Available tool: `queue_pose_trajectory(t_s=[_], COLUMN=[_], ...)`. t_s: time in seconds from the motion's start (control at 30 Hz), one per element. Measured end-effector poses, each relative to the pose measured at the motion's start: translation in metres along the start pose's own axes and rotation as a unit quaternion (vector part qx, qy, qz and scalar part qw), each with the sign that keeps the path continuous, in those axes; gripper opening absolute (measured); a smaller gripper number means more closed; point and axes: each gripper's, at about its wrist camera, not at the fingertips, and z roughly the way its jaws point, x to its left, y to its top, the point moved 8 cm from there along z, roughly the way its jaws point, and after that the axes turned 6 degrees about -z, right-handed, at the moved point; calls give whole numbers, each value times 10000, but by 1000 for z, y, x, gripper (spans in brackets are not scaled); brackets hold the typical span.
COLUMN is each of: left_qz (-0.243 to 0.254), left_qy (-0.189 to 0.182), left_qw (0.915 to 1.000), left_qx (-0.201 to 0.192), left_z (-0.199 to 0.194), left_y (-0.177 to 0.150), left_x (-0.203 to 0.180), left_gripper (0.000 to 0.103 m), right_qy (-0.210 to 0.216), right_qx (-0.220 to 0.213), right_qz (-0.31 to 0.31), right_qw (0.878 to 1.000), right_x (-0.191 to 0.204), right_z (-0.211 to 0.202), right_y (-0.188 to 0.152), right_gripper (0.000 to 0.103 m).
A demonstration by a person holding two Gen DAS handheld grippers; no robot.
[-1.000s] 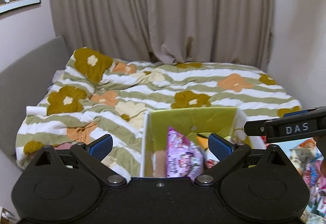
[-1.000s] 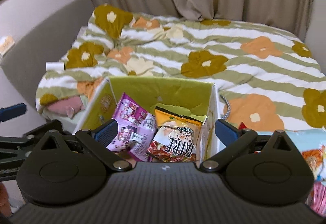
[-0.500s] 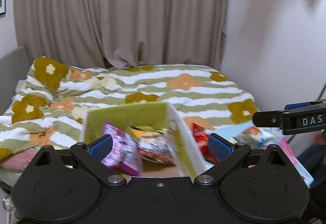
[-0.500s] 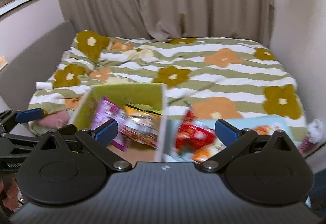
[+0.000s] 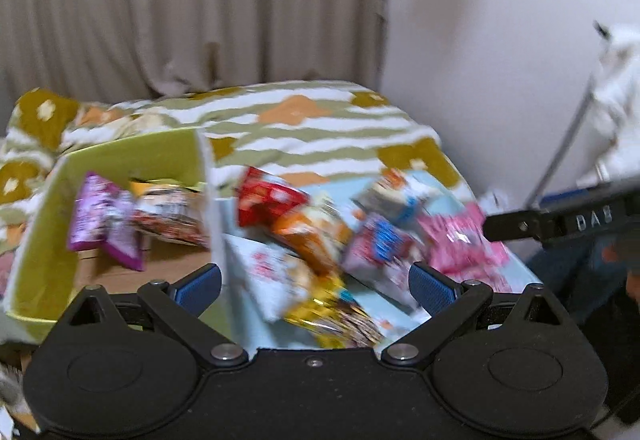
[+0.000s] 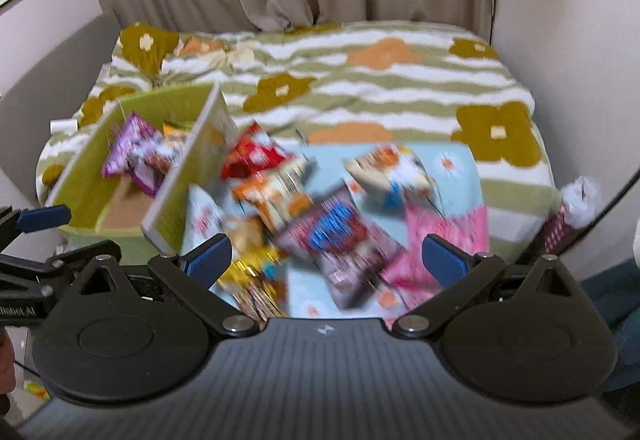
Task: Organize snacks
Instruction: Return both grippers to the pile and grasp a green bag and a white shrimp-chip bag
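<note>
Snack packets, crinkly foil and plastic pouches, lie heaped on a pale blue floral cloth (image 5: 404, 304) at the near right corner of the bed with the green-striped flowered duvet (image 5: 320, 128). In the left wrist view the left gripper (image 5: 314, 286) hangs over the heap, jaws wide and empty. A red packet (image 5: 266, 200) and an orange packet (image 5: 312, 236) lie just beside the wall of the lime-green open cardboard box (image 5: 44, 240), which already holds a purple packet (image 5: 102, 220). Such pouches are likely light, soft and slippery; pinching a sealed end edge seems the safest hold.

In the right wrist view the right gripper (image 6: 326, 260) has its jaws wide and empty above a dark blue-printed packet (image 6: 340, 240) and a pink packet (image 6: 436, 240). The bed's right edge meets the wall, so free room lies leftward, over the box (image 6: 80, 184). Blur hides the finer print.
</note>
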Motion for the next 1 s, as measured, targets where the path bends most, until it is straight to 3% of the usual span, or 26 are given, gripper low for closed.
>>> queue_pose_trajectory(t_s=[0.2,0.5,0.73,1.0], left_qz=[1019,2110,2303,2085], left_qy=[-229,-513,-534,-679], left_qw=[9939,9706,9617,9612], left_qx=[359,1040,1387,1672], left_z=[35,86,112,126], left_y=[-38,-88,-105,-114], left_x=[-54,-91,-92,-87], left_gripper=[101,98,98,91], right_qy=[149,339,520,648], right_qx=[329,673,866,1079], right_qz=[-11,107,83,-7], right_qw=[9993,9971,9948,9920], right_x=[-37,-59,-56,-50], right_z=[14,46,68,86], right_y=[-41,-83,-97,-105], right_gripper=[103,103,103,103])
